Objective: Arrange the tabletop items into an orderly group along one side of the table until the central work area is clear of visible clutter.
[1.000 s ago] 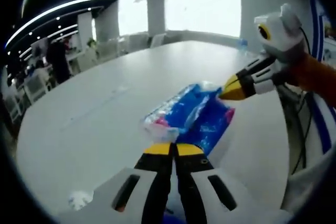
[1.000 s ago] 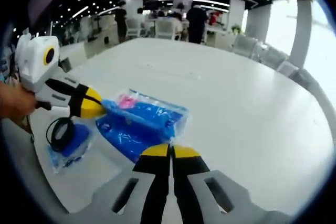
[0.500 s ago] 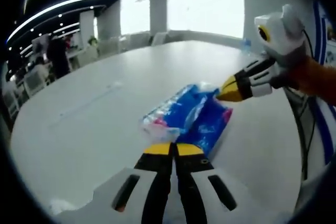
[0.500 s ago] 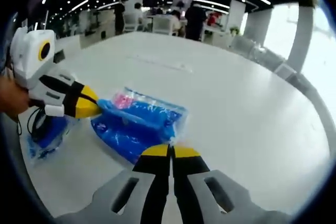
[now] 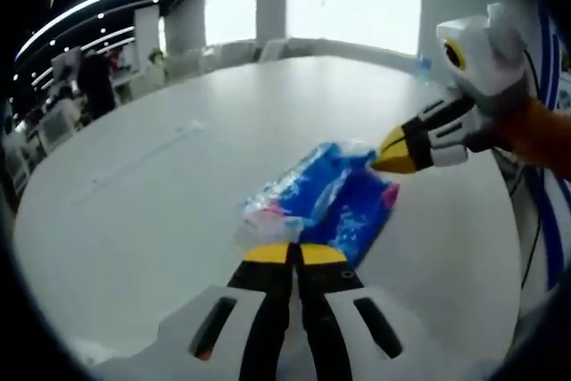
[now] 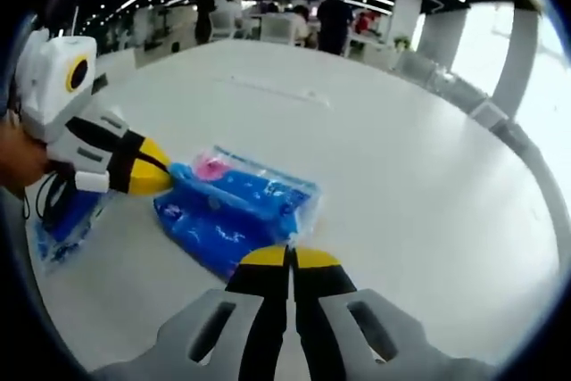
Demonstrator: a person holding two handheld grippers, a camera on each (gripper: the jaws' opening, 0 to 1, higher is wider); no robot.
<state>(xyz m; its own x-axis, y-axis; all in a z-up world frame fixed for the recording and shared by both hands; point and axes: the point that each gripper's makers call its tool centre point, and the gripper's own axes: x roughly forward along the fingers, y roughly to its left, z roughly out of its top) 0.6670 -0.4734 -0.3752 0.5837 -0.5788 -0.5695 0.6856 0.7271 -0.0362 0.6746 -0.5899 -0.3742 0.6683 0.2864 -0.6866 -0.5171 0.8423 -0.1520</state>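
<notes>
Grippers — left (image 5: 295, 253), right (image 6: 290, 258) — both pinch the blue packet (image 6: 239, 216); print unreadable.

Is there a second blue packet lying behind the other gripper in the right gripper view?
Yes, a smaller blue packet lies on the table behind the left gripper.

Each claw is built of white plastic with black jaws capped in yellow: left claw (image 5: 295, 254), right claw (image 6: 290, 259). Slotted openings are seen in the white housings.
</notes>
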